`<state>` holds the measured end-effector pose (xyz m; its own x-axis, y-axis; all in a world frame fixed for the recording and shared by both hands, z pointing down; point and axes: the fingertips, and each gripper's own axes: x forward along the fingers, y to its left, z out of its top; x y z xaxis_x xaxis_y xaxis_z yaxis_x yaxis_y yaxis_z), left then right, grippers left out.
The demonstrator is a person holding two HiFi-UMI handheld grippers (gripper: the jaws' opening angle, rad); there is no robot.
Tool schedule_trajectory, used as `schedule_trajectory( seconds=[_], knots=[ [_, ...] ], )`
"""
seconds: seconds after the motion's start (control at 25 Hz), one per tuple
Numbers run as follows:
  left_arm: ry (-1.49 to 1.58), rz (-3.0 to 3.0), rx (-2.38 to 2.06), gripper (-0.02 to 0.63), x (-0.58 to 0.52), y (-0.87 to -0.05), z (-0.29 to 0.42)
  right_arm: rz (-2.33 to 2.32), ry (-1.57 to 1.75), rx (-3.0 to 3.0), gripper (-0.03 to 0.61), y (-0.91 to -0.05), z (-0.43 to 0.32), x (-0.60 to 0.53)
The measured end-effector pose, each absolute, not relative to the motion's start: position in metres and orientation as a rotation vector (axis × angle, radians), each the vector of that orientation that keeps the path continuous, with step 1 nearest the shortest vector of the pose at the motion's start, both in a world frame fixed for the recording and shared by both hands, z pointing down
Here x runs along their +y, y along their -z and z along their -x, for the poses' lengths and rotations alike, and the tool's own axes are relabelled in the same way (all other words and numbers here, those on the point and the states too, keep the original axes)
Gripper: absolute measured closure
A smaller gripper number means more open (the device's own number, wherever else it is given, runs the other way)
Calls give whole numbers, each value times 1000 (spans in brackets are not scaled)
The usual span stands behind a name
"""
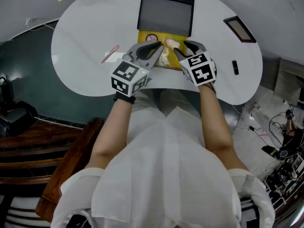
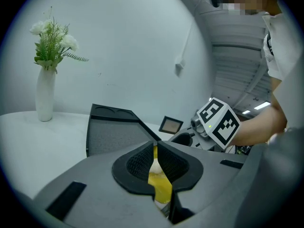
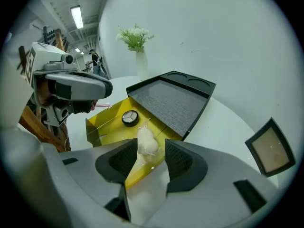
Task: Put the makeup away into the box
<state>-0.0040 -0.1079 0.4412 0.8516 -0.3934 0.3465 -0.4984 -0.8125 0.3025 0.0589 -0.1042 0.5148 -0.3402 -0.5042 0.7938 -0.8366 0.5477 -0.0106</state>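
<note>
White surface (image 1: 80, 46) lies bare at left; yellow box (image 3: 105, 119) sits by its near edge; left gripper (image 2: 156, 151) narrow, right gripper (image 3: 151, 146) wide.

The yellow box (image 3: 108, 127) sits open right under my right gripper (image 3: 151, 148), with its dark grey lid (image 3: 171, 103) tipped back beyond the jaws. A white puff in clear wrap (image 3: 146, 141) lies on the box floor between my spread right jaws, and the pads do not press on it. A round black compact (image 3: 129, 118) lies flat further in, up and left of those jaws. My left gripper (image 2: 156, 148) is closed on the box's yellow near wall. Outside the box, a pink stick (image 1: 110, 53) lies left of my left gripper, and a small black tube (image 1: 235, 67) lies right of my right one.
</note>
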Motion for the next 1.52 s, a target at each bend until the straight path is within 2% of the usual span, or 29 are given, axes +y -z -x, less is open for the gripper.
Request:
schedule_trajectory(
  seconds=[0.52, 1.16, 1.52],
  knots=[
    [-416, -2693, -528, 578, -93, -439, -58, -1222, -589, -1979, 413, -507, -122, -87],
    [-464, -2728, -270, 578, -35, -451, -200, -1428, -669, -1791, 413, -520, -286, -16],
    [-514, -2730, -180, 578, -13, -458, -257, -1457, -704, -1729, 413, -536, -344, 11]
  ],
)
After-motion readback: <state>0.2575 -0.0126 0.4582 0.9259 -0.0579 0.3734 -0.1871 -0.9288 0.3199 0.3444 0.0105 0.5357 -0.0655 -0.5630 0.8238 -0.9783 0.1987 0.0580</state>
